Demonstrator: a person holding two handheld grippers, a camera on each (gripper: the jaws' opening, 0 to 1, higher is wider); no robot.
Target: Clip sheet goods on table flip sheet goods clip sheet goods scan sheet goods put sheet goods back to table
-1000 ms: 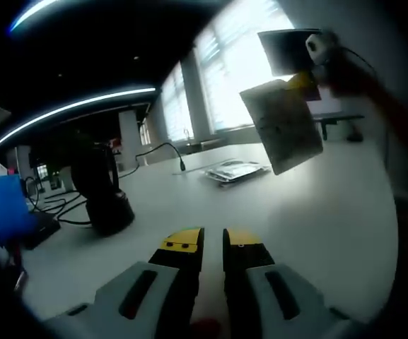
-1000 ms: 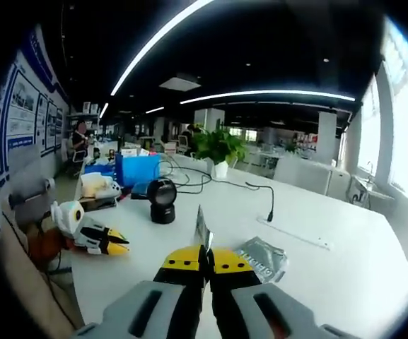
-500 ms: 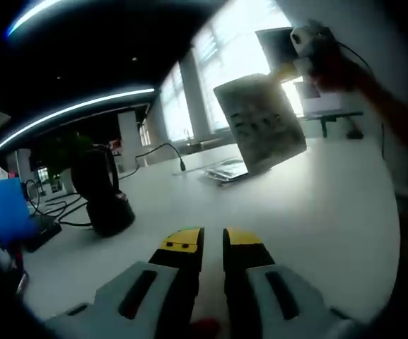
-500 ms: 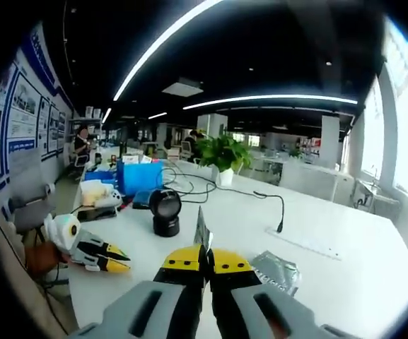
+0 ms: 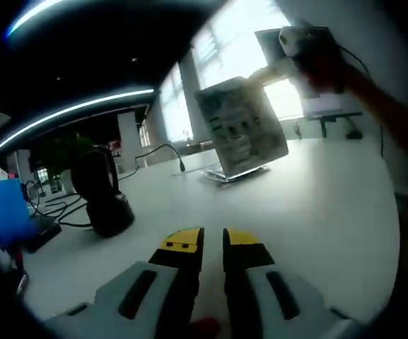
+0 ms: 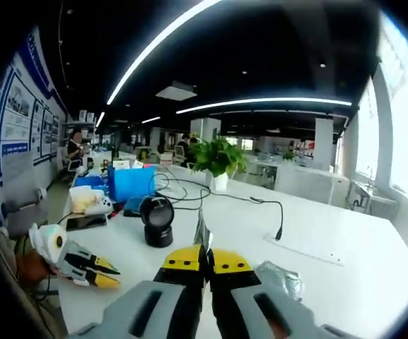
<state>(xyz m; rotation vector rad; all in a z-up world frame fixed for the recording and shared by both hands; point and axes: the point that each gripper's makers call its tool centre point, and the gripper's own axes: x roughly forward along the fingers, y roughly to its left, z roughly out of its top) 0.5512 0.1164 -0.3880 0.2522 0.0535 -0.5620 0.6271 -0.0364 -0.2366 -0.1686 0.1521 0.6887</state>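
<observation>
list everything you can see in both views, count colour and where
sheet pack: one, silvery with print, held in the air above the table by the right gripper
pile of packs: one pile, silvery, flat on the table to the right of the right gripper
scanner: one, black, round head on a stand, on the table
table: one, white
box: one, blue, far side of the table
plant: one, green in a white pot, behind the cables
gooseneck microphone: one, black, on the table
left gripper: yellow tips, grey body, jaws close together, nothing between them
right gripper: yellow tips, grey body, jaws closed on the pack's edge
</observation>
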